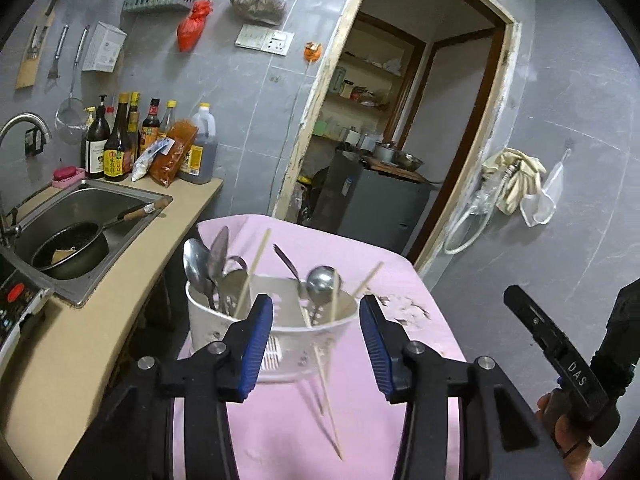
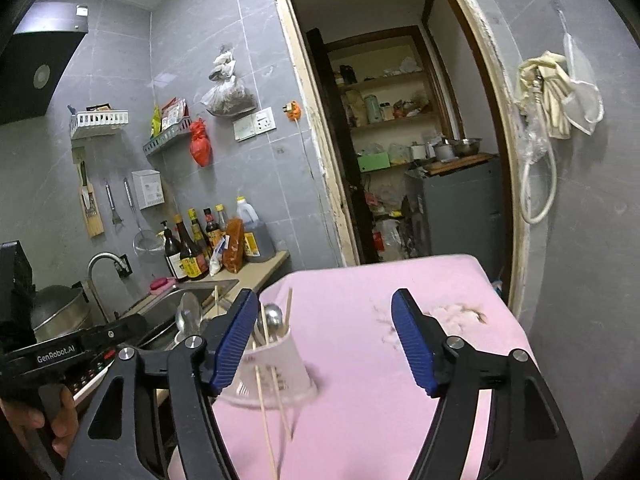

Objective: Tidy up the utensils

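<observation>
A white plastic utensil holder stands on the pink-covered table. It holds several metal spoons, a ladle and wooden chopsticks. Two loose chopsticks lie on the pink cloth in front of the holder. My left gripper is open and empty, just in front of the holder. My right gripper is open and empty, to the right of the holder. The loose chopsticks show near its left finger.
A counter with a steel sink holding a black pan runs along the left. Sauce bottles stand at the counter's back. An open doorway lies behind the table. The cloth has a torn, stained patch.
</observation>
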Available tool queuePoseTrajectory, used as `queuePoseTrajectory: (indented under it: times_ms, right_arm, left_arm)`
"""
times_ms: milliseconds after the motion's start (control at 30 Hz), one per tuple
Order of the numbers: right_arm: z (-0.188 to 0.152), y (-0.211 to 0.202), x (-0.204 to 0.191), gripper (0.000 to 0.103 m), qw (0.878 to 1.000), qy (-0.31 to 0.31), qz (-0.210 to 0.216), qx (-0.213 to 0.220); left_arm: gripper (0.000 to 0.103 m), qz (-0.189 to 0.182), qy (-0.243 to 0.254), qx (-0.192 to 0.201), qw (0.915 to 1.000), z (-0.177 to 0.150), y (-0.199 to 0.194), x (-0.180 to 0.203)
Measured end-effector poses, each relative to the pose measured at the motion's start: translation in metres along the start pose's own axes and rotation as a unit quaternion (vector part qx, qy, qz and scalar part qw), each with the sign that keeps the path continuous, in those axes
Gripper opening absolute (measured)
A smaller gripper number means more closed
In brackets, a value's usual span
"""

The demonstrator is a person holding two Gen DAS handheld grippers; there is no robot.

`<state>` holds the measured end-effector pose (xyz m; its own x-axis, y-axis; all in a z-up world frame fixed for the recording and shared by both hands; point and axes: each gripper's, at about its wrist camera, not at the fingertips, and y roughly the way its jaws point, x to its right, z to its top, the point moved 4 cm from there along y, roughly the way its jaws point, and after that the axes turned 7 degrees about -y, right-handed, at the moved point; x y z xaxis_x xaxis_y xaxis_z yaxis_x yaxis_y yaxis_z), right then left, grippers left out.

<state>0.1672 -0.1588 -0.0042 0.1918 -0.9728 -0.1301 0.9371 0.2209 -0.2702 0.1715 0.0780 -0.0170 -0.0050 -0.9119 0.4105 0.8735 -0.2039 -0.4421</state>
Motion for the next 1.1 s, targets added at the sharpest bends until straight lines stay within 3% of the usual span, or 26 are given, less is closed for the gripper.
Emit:
queuePoseTrajectory:
  times_ms: [67, 267, 367, 500, 600, 1100]
  right_arm:
    - [-0.004, -0.016, 0.003, 0.072, 1.0, 0.002, -0.003, -0.002]
    - [-0.012, -0.056, 0.009, 0.084, 1.0, -0.001, -0.009, -0.004]
    - [-0.016, -0.075, 0.011, 0.094, 1.0, -0.004, -0.014, -0.007]
    - [-0.024, -0.097, 0.015, 0.095, 1.0, -0.007, -0.019, -0.016]
    - [-0.028, -0.107, 0.019, 0.1, 0.999, -0.01, -0.025, -0.019]
    - [-0.057, -0.13, 0.026, 0.101, 0.998, -0.013, -0.031, -0.046]
  left_arm:
    - [0.044, -0.003, 0.007, 0.0, 1.0, -0.007, -0.01, 0.007]
    - [0.066, -0.009, 0.034, 0.013, 0.9993, -0.026, -0.044, 0.027]
    - [0.083, -0.008, 0.041, 0.018, 0.9989, -0.036, -0.059, 0.033]
    - [0.096, 0.001, 0.055, 0.021, 0.9982, -0.05, -0.076, 0.038]
    - [0.099, 0.006, 0.058, 0.021, 0.9981, -0.061, -0.083, 0.038]
    - [0.1, 0.043, 0.052, 0.02, 0.9975, -0.093, -0.097, 0.03]
